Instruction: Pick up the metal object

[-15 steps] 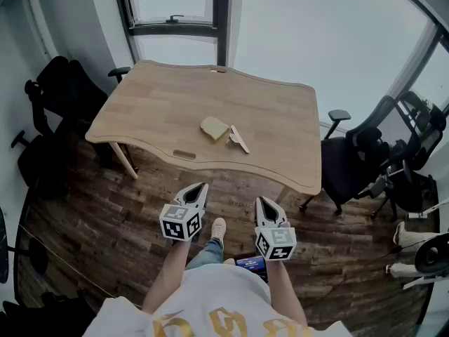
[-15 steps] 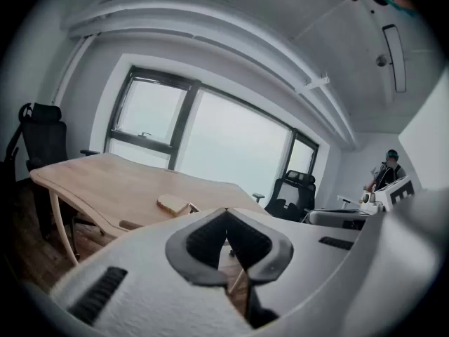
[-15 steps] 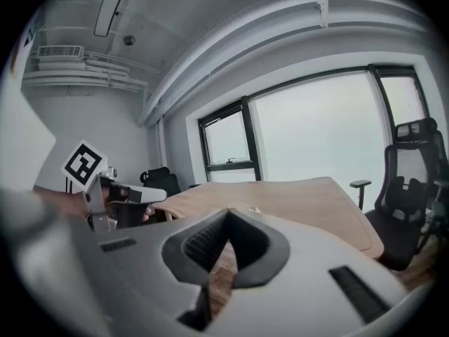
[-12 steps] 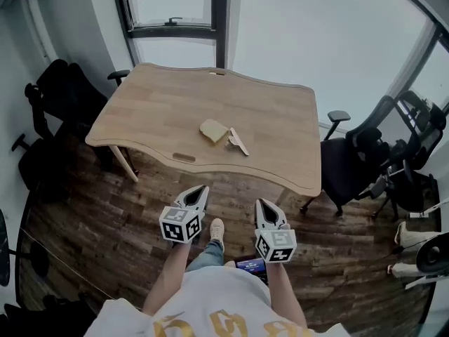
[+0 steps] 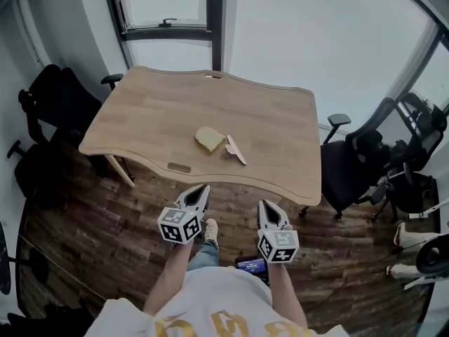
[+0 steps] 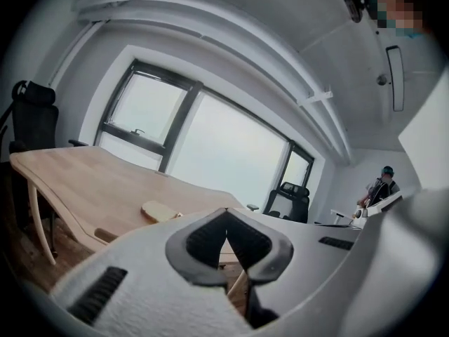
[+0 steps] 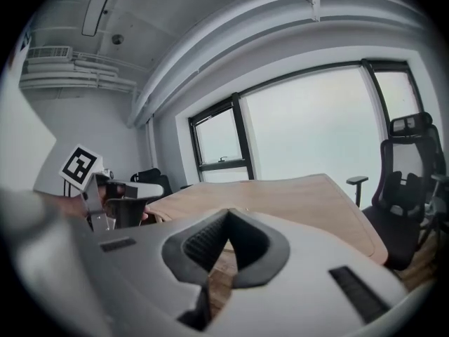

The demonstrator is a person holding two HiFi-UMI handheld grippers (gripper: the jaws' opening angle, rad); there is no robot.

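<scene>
The metal object [image 5: 235,150] lies flat on the wooden table [image 5: 154,111], near the table's near edge and a little right of its middle. It is a slim pale strip, its long axis running from 11 o'clock to 5 o'clock in the head view. At its 10 o'clock, just beside it, sits a tan pad [image 5: 210,139]; whether the two touch cannot be made out. Both tools hang over the dark plank floor [image 5: 105,216], short of the table and well apart from the strip. The left gripper [image 5: 201,187] has the strip at about its 1 o'clock, and the right gripper [image 5: 265,203] has it at about its 11 o'clock. In the left gripper view the left gripper's [image 6: 226,212] dark padded jaws meet at their tips with nothing between them. Beyond them the tan pad [image 6: 159,210] shows at 10 o'clock on the table [image 6: 70,174]. In the right gripper view the right gripper's [image 7: 228,213] jaws likewise press tip to tip, empty, with the table [image 7: 295,195] spreading toward 12 o'clock behind them. Each tool carries a marker cube [image 5: 179,225] at its rear, toward 6 o'clock. Black office chairs [image 5: 354,163] stand off the table's 3 o'clock end, and another chair [image 5: 49,111] stands at 9 o'clock.
</scene>
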